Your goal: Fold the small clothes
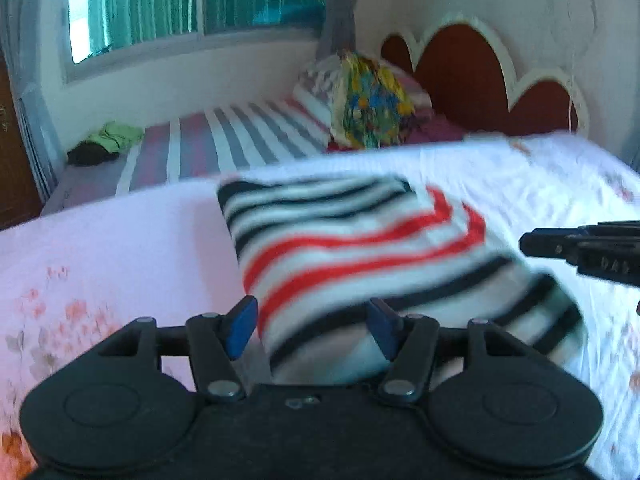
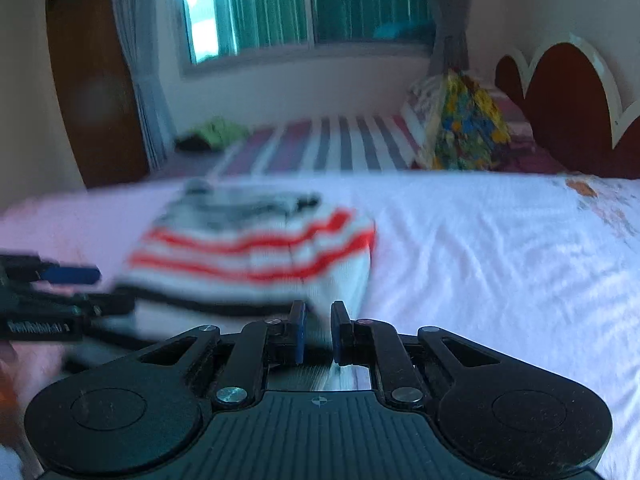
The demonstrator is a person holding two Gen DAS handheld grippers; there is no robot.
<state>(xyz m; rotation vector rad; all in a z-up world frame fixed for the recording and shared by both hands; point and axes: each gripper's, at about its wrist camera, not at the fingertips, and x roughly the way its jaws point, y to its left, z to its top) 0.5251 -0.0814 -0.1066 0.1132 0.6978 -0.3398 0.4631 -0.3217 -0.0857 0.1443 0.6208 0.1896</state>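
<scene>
A small garment with black, white and red stripes lies folded on the pink flowered sheet. My left gripper is open at its near edge, the blue pads apart and the cloth lying loosely between them. In the left wrist view my right gripper comes in from the right at the garment's right side. Its own view shows the right gripper nearly closed, with white cloth of the garment pinched in the narrow gap. The left gripper shows at the left edge there, blurred.
Beyond the pink sheet lies a striped sheet with a colourful pillow against a dark red scalloped headboard. A green cloth and a dark one sit at the far end. A window and a wooden door stand behind.
</scene>
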